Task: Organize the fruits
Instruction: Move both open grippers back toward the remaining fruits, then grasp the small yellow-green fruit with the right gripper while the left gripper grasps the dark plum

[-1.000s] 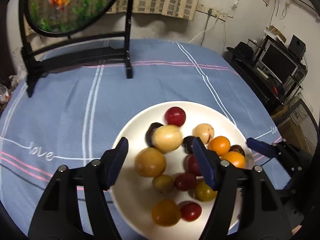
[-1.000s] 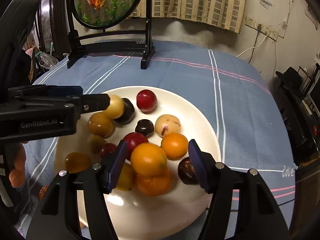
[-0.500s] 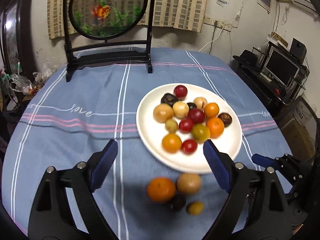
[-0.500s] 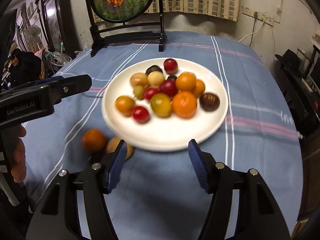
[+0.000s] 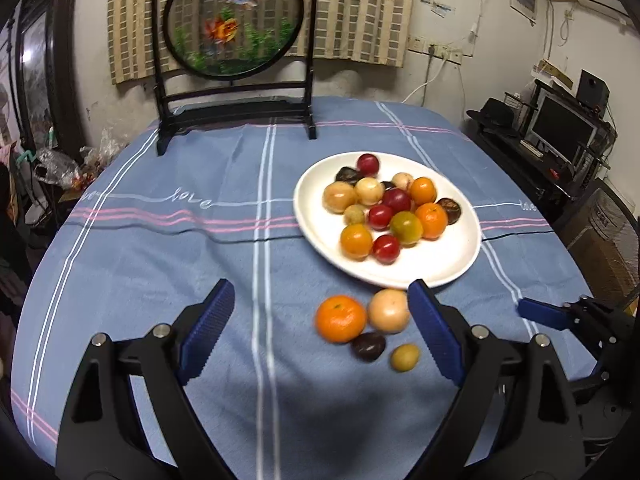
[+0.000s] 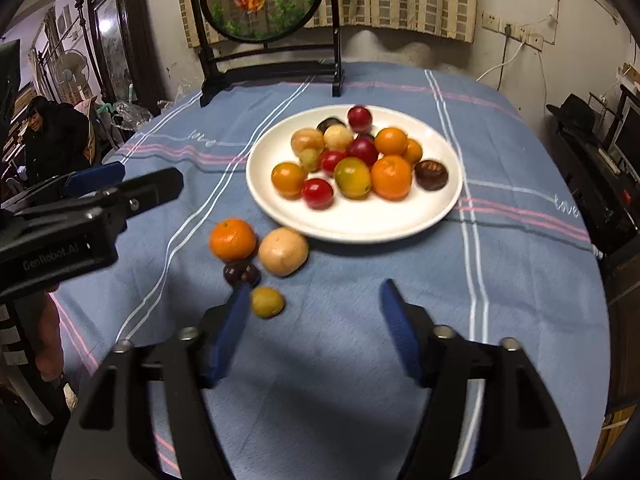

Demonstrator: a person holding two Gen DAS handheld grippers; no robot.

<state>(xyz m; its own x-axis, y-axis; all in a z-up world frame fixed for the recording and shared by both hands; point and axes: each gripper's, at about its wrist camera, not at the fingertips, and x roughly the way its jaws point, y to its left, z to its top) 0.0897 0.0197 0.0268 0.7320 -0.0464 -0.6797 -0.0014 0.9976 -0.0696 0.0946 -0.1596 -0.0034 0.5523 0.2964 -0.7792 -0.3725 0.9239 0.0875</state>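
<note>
"love" on tablecloth; "GenRobot.AI" on left tool

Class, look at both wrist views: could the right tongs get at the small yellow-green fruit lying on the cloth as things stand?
Probably yes. The right tongs are open and empty, and the small yellow-green fruit lies on bare cloth beside the left finger, with nothing over it.

Each hand carried the same tool. The left gripper had a glossy black plastic frame that forked into two angular arms, each tipped with a long blue ribbed pad. Round silver screw heads sat on the top of each arm, two to a side. The right gripper matched it: black arms, blue pads, silver screws. Seen from the right, the left tool's black side bore pale lettering reading "GenRobot.AI", with a small screw further along the arm.
</note>
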